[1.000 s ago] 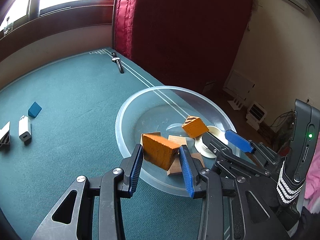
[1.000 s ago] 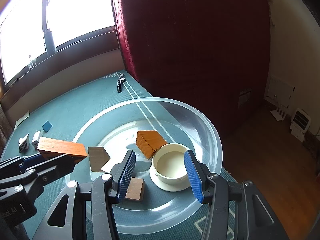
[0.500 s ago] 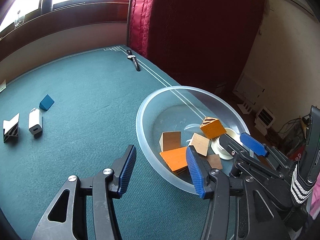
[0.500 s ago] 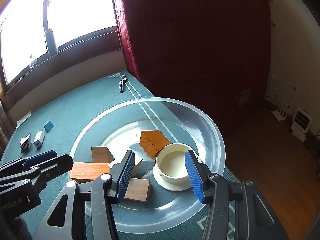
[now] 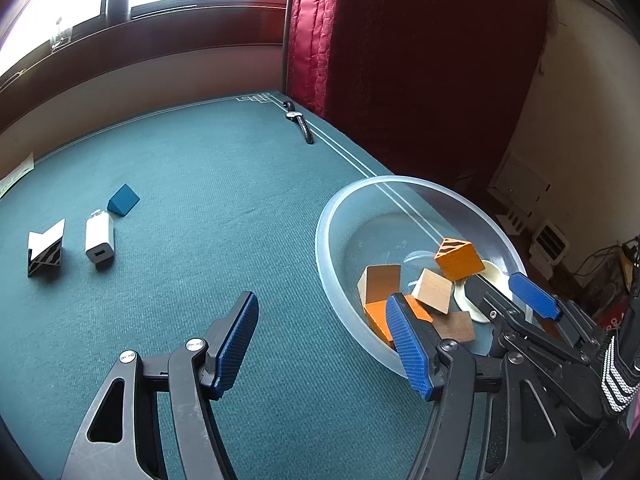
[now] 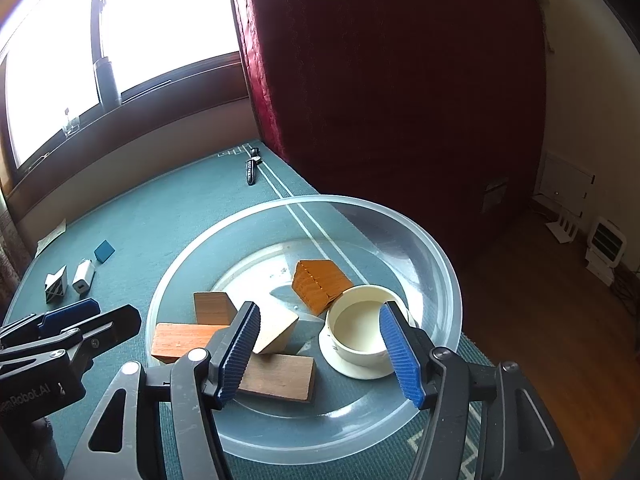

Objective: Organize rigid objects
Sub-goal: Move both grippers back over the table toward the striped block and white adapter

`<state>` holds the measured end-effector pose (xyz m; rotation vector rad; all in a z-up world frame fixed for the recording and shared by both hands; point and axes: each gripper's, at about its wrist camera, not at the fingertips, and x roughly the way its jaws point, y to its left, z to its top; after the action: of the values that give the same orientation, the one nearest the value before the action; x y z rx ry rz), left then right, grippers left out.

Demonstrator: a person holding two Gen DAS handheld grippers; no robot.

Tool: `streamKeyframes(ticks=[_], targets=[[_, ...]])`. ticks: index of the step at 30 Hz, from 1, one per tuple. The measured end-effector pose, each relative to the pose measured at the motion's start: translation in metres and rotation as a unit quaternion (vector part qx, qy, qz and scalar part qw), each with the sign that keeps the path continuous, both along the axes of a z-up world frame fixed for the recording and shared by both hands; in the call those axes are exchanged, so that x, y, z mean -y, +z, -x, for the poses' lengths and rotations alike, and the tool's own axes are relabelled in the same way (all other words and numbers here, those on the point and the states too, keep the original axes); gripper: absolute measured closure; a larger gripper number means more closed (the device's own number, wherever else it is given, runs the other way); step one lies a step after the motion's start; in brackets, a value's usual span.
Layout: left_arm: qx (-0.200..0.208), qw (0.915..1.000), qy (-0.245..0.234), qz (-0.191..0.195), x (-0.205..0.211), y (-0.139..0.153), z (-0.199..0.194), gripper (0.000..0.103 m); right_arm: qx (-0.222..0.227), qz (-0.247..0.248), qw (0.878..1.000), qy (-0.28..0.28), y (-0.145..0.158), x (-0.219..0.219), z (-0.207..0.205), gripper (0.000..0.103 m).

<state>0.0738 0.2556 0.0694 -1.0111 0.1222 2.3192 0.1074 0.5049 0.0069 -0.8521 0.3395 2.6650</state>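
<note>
Wooden blocks (image 6: 276, 376) and a white cup (image 6: 362, 338) sit inside the clear plastic bowl (image 6: 436, 264). The left gripper (image 5: 324, 342) is opening just beside the bowl, holding nothing. The right gripper (image 6: 320, 350) is opening over the bowl, its blue pads off the cup.

window (image 6: 168, 20): bright daylight | curtain (image 6: 392, 80): dark red | floor (image 6: 540, 300): wood

Blocks (image 6: 276, 376) and cup (image 6: 358, 334) lie in bowl (image 6: 436, 252); charger (image 5: 99, 236) far left.
</note>
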Motion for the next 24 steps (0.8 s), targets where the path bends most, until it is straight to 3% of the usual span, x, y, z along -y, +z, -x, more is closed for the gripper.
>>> streamKeyframes(ticks=[12,24], targets=[[-0.003,0.9997,0.024,0.004,0.023,-0.003,0.011,0.036,-0.002,0.002,1.0,0.008,0.003,0.011,0.004,0.037],[0.006,0.9964,0.084,-0.004,0.071,-0.01,0.034,0.035,-0.013,-0.001,0.999,0.044,0.012,0.043,0.021,0.037]])
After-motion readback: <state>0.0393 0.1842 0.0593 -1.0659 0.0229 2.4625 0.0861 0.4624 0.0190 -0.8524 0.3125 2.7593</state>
